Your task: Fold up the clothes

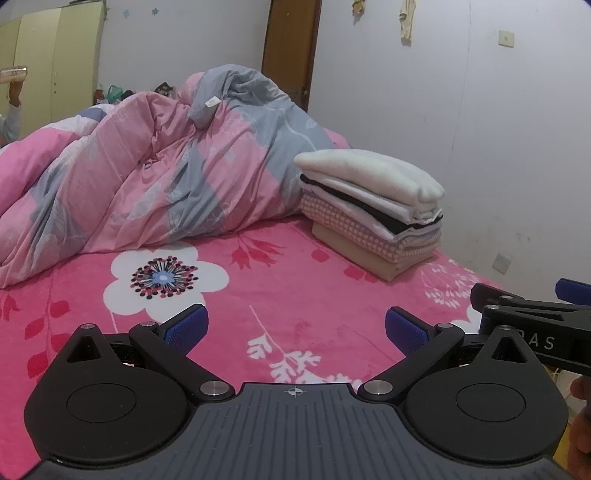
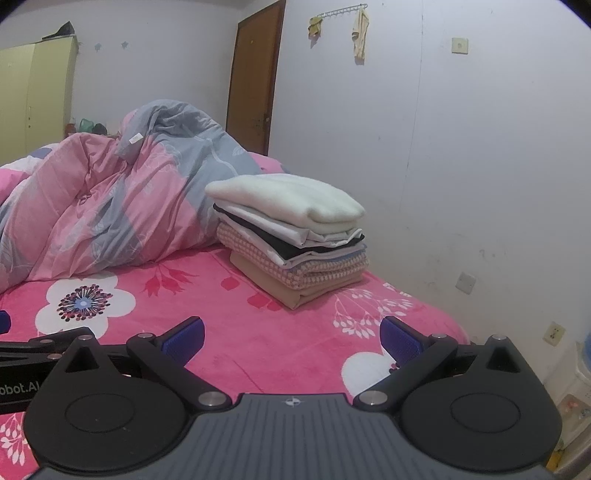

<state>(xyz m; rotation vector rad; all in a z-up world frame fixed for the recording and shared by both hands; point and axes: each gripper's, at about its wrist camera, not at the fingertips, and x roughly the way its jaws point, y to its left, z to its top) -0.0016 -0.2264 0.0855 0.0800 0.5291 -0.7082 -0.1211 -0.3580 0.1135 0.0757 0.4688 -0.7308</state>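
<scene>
Both grippers, left gripper (image 1: 296, 328) and right gripper (image 2: 291, 338), hover over the pink bedspread (image 1: 258, 288) with fingers spread apart, empty. The stack of folded clothes (image 2: 291, 236) sits beside the bunched duvet (image 1: 147, 173), near the wall. Only the right wrist view catches the wall hooks (image 2: 343, 9); only the left shows someone's sleeve (image 1: 9, 122).

Both wrist views low over the bed (image 1: 295, 258), side by side, facing the wall.

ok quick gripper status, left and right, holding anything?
Left gripper: open, holding nothing, above the pink bedsheet.
Right gripper: open, holding nothing, the stack of folded clothes ahead of it untouched.
</scene>
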